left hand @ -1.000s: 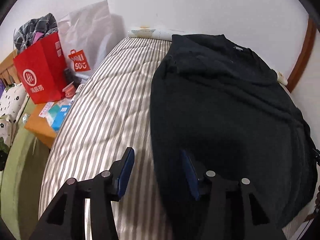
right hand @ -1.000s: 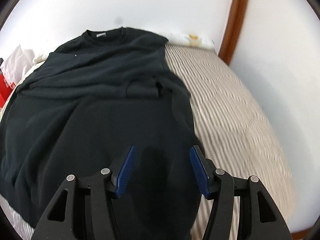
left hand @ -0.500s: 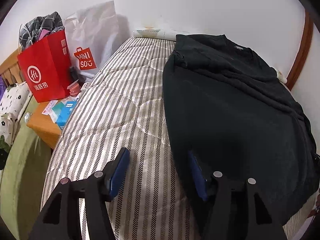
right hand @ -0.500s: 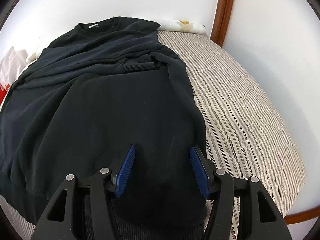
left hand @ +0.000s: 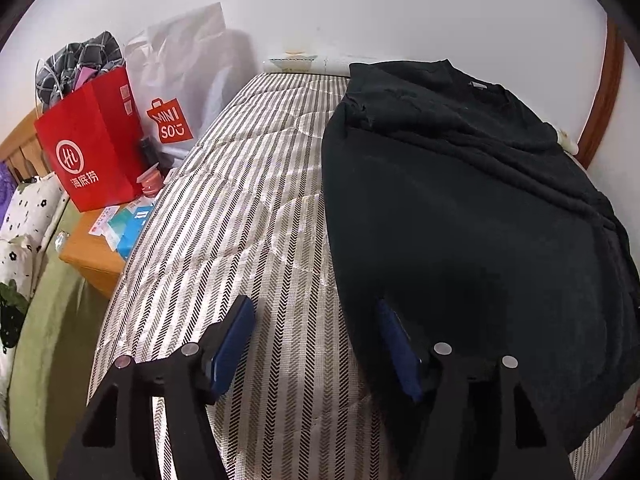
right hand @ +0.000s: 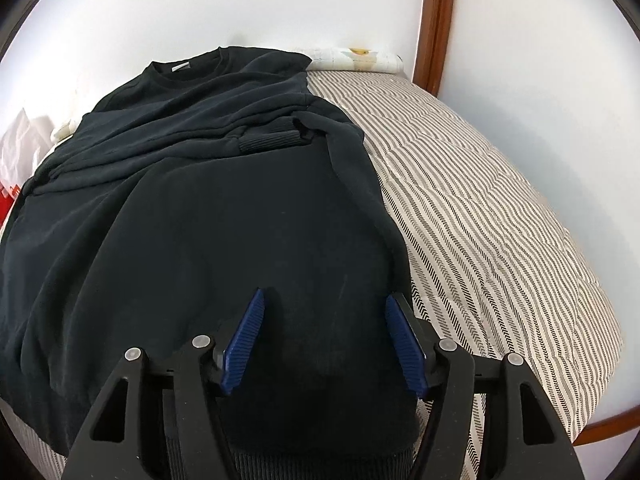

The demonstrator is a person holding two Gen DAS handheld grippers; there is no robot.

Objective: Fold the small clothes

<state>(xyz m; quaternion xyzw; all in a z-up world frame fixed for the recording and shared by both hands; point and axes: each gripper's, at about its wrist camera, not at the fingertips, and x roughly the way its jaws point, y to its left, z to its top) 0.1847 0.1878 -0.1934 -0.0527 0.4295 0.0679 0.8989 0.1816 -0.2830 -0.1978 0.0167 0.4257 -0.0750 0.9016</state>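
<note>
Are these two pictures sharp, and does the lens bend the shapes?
Left wrist view: sharp, and the striped mattress bulges like a barrel from fisheye distortion. Right wrist view: the black sweatshirt is sharp but so dark that its folds are hard to read; the corners are black.

You are working in a home bedroom: a bed with a striped quilted cover (left hand: 256,216) stands against a plain white wall (left hand: 360,8), and a wooden bedside table (left hand: 90,256) carries a red paper bag (left hand: 92,152), a white shopping bag (left hand: 180,92) and small boxes (left hand: 124,224). A floral pillow (left hand: 24,224) lies beside it.
</note>
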